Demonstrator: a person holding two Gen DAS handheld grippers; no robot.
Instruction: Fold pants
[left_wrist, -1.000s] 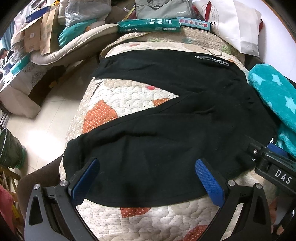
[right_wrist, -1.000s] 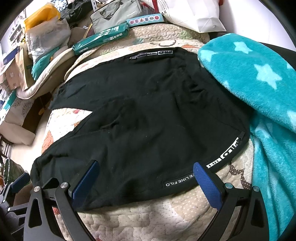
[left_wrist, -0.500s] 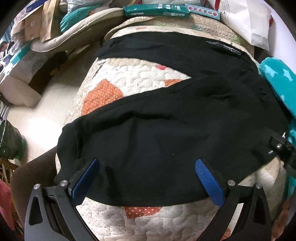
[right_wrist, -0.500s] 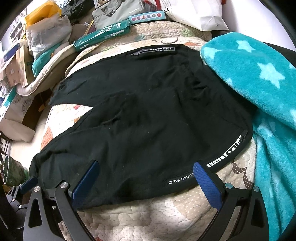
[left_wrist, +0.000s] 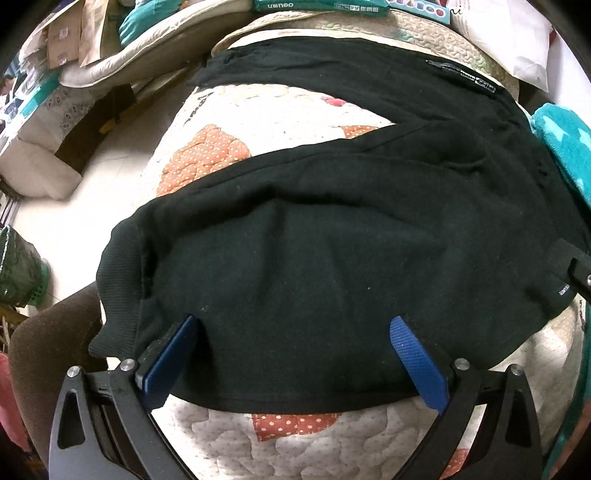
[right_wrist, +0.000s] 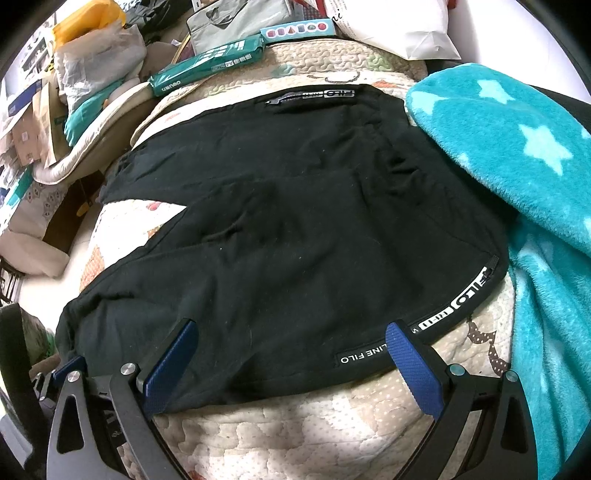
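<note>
Black pants (left_wrist: 332, 236) lie spread flat on a quilted cream cover (left_wrist: 295, 443), legs splayed in a V toward the left. They also show in the right wrist view (right_wrist: 295, 229), with white lettering along the near waist edge. My left gripper (left_wrist: 295, 354) is open and empty, low over the near leg beside its ribbed cuff (left_wrist: 118, 280). My right gripper (right_wrist: 291, 358) is open and empty, low over the near edge of the pants by the waist. Part of the right gripper (left_wrist: 570, 266) shows at the left view's right edge.
A teal star blanket (right_wrist: 517, 155) lies against the pants' right side. Green packets (right_wrist: 207, 66), bags and a white sack (right_wrist: 399, 26) crowd the far end. The cover's left edge drops to the floor (left_wrist: 66, 221), with boxes beyond.
Both grippers have moved forward and lower toward the pants; the left one now sits over the near leg by the cuff. The pants have not moved.
</note>
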